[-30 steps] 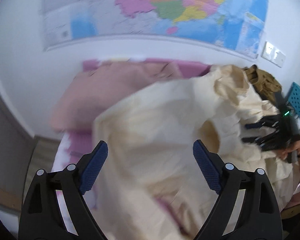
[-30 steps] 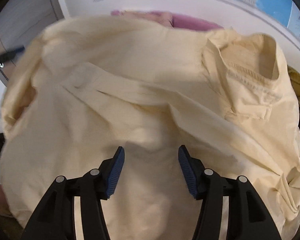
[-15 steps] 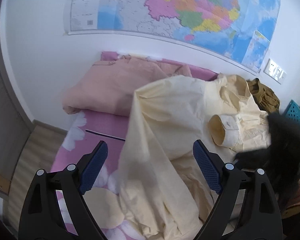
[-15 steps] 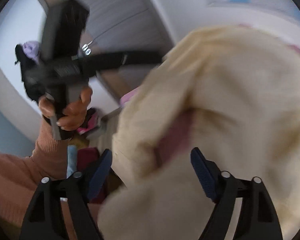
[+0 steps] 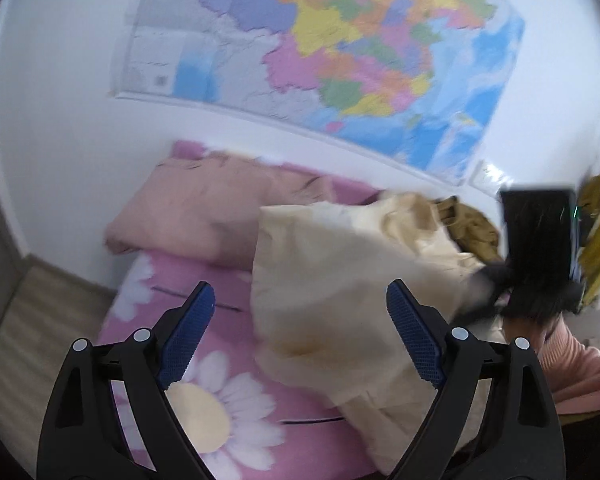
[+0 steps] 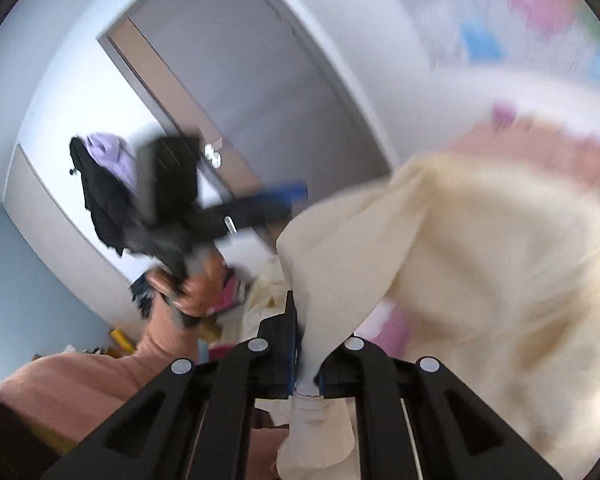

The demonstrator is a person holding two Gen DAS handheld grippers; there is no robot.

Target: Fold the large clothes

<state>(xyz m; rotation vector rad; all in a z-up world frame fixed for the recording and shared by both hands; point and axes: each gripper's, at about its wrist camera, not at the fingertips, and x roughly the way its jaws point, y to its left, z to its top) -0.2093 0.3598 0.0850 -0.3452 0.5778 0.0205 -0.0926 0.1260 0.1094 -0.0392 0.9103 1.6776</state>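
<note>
My right gripper (image 6: pixel 306 364) is clamped on a bunched edge of the cream shirt (image 5: pixel 340 292), soft, light, floppy; left gripper (image 5: pixel 300 336) gapes empty, and I'd pinch the hem ahead of it.

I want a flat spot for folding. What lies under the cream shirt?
Under the cream shirt lies a pink flowered bedsheet; a pink garment sits beside it. Whatever is beneath the shirt's middle is covered.

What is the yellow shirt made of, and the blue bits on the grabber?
The cream shirt looks like thin woven cloth, maybe cotton: matte, it drapes and bunches where the right gripper pinches it. The blue pads on the left gripper look like rubbery plastic with a fine dotted grip texture.
</note>
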